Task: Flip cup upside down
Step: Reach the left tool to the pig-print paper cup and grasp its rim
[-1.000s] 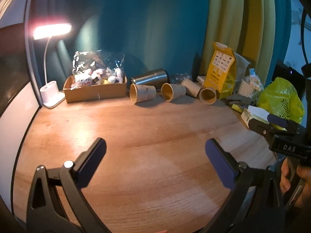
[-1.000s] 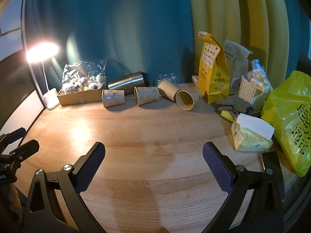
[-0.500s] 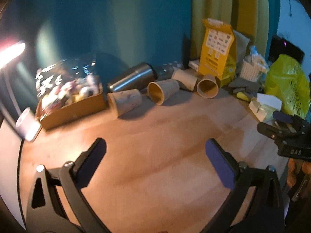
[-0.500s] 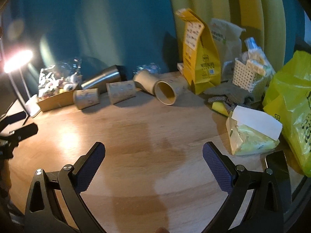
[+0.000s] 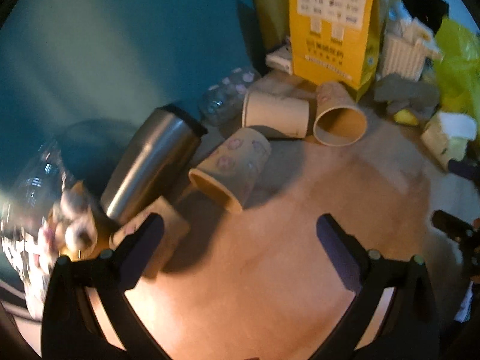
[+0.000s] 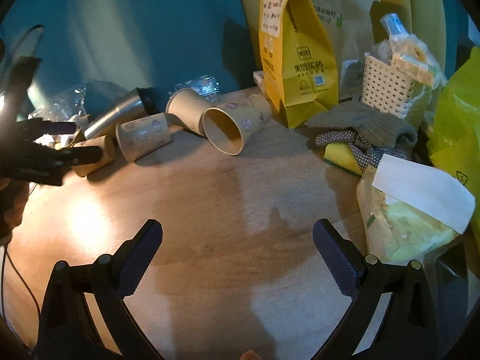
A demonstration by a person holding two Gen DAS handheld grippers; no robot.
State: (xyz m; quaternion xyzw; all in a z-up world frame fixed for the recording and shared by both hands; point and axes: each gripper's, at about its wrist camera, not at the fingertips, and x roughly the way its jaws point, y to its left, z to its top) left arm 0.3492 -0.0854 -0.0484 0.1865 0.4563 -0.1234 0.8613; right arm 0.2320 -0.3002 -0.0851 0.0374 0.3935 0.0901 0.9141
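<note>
Both my left claw [image 5: 240, 240] and right claw [image 6: 237, 240] are spread wide, holding nothing; paper cups [image 5: 231, 169] lie on the tabletop [image 5: 270, 270].

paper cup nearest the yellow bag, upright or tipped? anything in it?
Tipped. The cup lies on its side on the table, open mouth toward the right camera; the inside looks empty.
</note>
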